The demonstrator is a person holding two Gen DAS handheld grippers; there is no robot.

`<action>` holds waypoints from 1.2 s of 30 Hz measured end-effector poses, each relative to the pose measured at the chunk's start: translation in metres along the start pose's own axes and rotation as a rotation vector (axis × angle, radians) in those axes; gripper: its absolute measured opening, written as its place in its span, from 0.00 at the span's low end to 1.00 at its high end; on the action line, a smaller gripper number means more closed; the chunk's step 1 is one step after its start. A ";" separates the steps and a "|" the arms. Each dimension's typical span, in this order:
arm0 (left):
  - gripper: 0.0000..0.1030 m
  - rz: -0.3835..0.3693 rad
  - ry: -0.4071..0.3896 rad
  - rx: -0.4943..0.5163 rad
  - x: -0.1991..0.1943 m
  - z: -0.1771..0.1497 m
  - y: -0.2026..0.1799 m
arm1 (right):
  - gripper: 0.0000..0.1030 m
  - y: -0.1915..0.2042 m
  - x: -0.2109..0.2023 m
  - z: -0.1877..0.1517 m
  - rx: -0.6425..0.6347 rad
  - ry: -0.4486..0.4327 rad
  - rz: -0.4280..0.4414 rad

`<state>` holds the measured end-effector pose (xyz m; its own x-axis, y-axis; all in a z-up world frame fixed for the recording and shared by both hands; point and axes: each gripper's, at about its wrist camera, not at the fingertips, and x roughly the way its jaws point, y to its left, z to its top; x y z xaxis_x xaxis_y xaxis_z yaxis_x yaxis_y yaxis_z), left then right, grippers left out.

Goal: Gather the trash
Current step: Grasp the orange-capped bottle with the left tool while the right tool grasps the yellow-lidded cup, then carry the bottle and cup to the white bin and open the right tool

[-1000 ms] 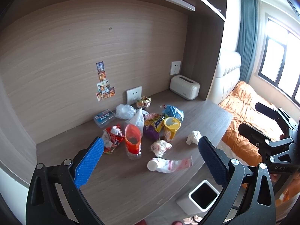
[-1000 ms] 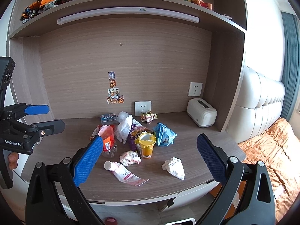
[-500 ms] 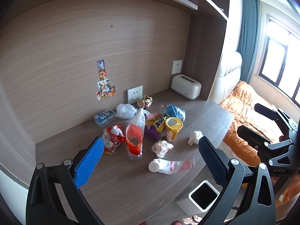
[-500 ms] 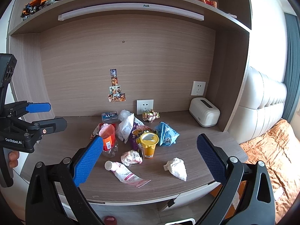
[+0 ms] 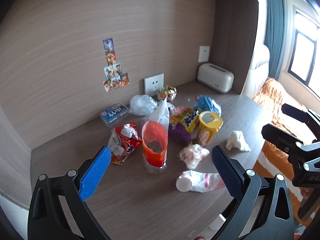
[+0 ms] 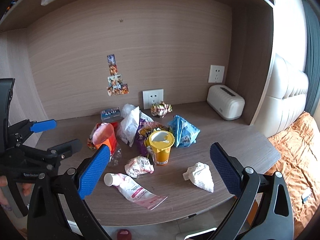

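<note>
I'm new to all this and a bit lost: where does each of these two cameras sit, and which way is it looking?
Left wrist view: sits on the left tongs, looking down at the desk litter; its blue fingers frame an orange-labelled bottle; the right tongs show at the right edge.
Right wrist view: sits on the right tongs, facing the back wall; the left tongs and fingers of a hand show at left.
Both share the yellow cup, white tube and toaster.

A white toaster (image 6: 225,108) sits at the surface's (image 6: 230,140) back right corner. A clear plastic box (image 6: 111,114) lies along its back edge, left of a wall socket (image 6: 153,98).
</note>
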<state>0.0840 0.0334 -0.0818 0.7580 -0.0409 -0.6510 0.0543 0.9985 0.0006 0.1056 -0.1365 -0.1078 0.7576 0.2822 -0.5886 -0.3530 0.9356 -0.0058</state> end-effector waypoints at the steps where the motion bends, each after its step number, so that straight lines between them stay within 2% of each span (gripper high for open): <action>1: 0.96 0.001 0.004 0.009 0.008 -0.001 0.001 | 0.97 0.000 0.007 -0.001 0.005 0.005 0.001; 11: 0.95 0.044 -0.012 0.092 0.070 -0.004 0.006 | 0.97 -0.003 0.085 -0.014 0.070 0.060 -0.013; 19: 0.95 -0.022 0.023 0.132 0.121 -0.004 0.011 | 0.97 -0.017 0.135 -0.021 0.123 0.098 -0.065; 22: 0.95 -0.047 0.023 0.137 0.133 -0.002 0.012 | 0.97 -0.020 0.145 -0.022 0.137 0.105 -0.056; 24: 0.79 -0.059 0.025 0.148 0.140 -0.002 0.012 | 0.87 -0.020 0.150 -0.021 0.140 0.111 -0.030; 25: 0.59 -0.076 0.045 0.161 0.146 -0.002 0.012 | 0.73 -0.019 0.153 -0.021 0.135 0.120 -0.030; 26: 0.49 -0.086 0.067 0.170 0.152 -0.003 0.012 | 0.55 -0.017 0.158 -0.021 0.127 0.133 -0.026; 27: 0.45 -0.093 0.081 0.176 0.156 -0.004 0.011 | 0.47 -0.016 0.161 -0.021 0.122 0.147 -0.021; 28: 0.45 -0.098 0.088 0.189 0.159 -0.006 0.010 | 0.45 -0.016 0.162 -0.021 0.118 0.148 -0.023; 33: 0.44 -0.090 0.069 0.215 0.150 0.001 0.010 | 0.45 -0.016 0.147 -0.014 0.121 0.107 -0.028; 36: 0.44 -0.076 0.031 0.230 0.132 0.014 0.010 | 0.45 -0.021 0.127 0.000 0.127 0.061 -0.035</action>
<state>0.1938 0.0377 -0.1575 0.7261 -0.1110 -0.6785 0.2596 0.9581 0.1211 0.2088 -0.1200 -0.1827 0.7322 0.2389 -0.6378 -0.2518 0.9651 0.0725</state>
